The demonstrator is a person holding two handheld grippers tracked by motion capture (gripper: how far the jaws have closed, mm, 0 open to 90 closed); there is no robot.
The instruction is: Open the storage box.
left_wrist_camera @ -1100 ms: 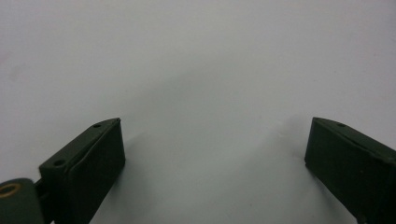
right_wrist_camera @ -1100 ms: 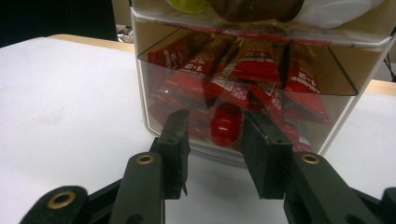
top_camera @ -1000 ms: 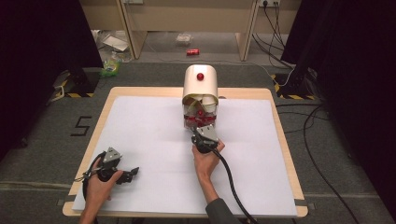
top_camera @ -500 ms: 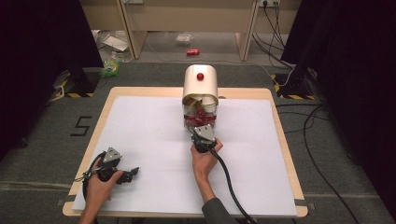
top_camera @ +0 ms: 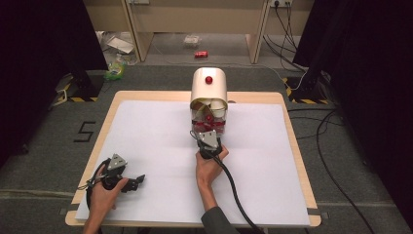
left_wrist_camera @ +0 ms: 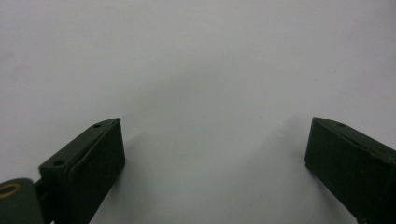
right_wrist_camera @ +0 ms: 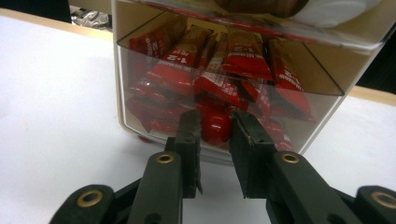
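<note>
A cream dispenser (top_camera: 209, 87) with a red button on top stands at the table's far middle. Its clear front bin (right_wrist_camera: 299, 70) holds several red snack packets (right_wrist_camera: 187, 79). My right gripper (top_camera: 206, 129) reaches into the bin's front, and its jaws have just been closing. In the right gripper view the right gripper (right_wrist_camera: 215, 119) has a round red knob (right_wrist_camera: 215, 129) between its pads, which touch it on both sides. My left gripper (top_camera: 139, 179) rests near the front left corner. In the left gripper view the left gripper (left_wrist_camera: 215, 140) stands open over bare white paper.
A white sheet (top_camera: 146, 131) covers the wooden table (top_camera: 292, 146). The right gripper's black cable (top_camera: 234, 190) trails back to the front edge. Beyond the table lie a red can (top_camera: 201, 54), floor litter (top_camera: 116, 68) and wall cables (top_camera: 311, 48).
The right gripper has edged a little closer to the dispenser's front and its jaws have narrowed. The left hand and its gripper have stayed put.
</note>
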